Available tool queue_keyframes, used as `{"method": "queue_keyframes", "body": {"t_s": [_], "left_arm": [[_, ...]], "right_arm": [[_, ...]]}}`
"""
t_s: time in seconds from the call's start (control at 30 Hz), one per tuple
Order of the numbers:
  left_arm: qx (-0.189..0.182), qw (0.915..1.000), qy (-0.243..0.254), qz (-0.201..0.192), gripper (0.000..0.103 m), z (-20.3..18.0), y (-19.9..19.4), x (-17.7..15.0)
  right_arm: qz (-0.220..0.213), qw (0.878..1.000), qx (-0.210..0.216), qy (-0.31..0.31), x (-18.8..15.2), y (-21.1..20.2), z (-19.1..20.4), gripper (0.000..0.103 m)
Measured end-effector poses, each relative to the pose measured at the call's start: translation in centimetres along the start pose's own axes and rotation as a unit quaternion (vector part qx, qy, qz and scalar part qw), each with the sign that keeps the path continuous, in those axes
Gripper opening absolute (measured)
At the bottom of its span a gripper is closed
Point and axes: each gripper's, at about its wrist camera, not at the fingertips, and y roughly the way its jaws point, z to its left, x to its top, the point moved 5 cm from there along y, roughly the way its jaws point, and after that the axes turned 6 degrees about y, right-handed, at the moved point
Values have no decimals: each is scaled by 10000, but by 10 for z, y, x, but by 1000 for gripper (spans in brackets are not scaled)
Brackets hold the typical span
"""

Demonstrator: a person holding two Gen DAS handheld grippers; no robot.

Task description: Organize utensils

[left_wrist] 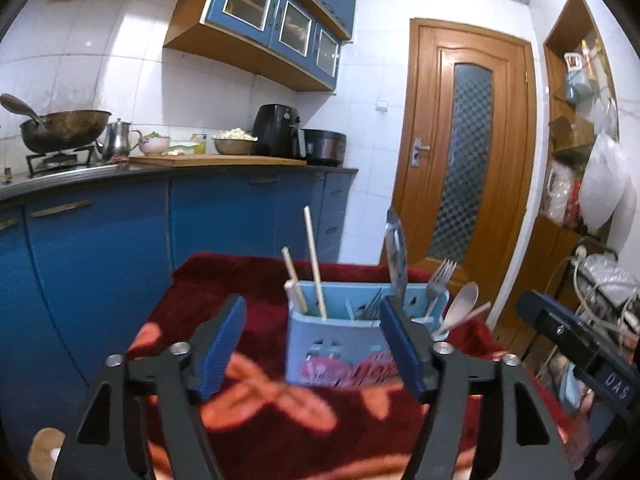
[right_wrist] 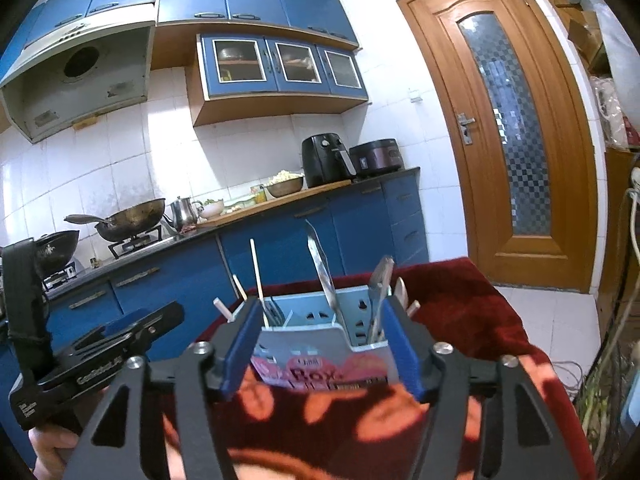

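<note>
A light blue utensil holder (left_wrist: 320, 344) (right_wrist: 320, 344) with a pink print stands on a table under a dark red flowered cloth (left_wrist: 280, 432) (right_wrist: 472, 320). Chopsticks (left_wrist: 314, 260) (right_wrist: 256, 272), a knife (left_wrist: 396, 252) (right_wrist: 320, 272), forks (left_wrist: 438, 276) and wooden spoons (left_wrist: 462, 306) stand in its compartments. My left gripper (left_wrist: 312, 344) is open in front of the holder, nothing between its blue pads (left_wrist: 222, 352). My right gripper (right_wrist: 320, 348) is open too, short of the holder, its pads (right_wrist: 400, 348) bare. The left gripper's body (right_wrist: 92, 360) shows at the right view's lower left.
Behind the table runs a blue kitchen counter (left_wrist: 180, 168) with a wok (left_wrist: 64, 128), a kettle (left_wrist: 118, 140), bowls and an air fryer (left_wrist: 278, 132). A wooden door (left_wrist: 464, 148) (right_wrist: 512, 128) stands at the right. Shelves and cables crowd the far right (left_wrist: 592, 160).
</note>
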Motion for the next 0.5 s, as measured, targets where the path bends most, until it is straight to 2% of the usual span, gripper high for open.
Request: {"method": "queue_keyframes", "body": {"t_s": [0.07, 0.13, 0.37, 0.5], "left_arm": [[29, 10000, 68, 36, 78, -1, -9, -8], [105, 9998, 134, 71, 81, -1, -16, -14], [258, 9989, 349, 191, 84, 0, -37, -37], [394, 9987, 288, 162, 92, 5, -48, -53]], "right_arm": [[62, 10000, -56, 26, -6, -5, -2, 70], [115, 9999, -95, 55, -13, -11, -4, 79], [267, 9996, -74, -60, -38, -34, -1, 102], [300, 9992, -56, -261, -54, -44, 5, 103]]}}
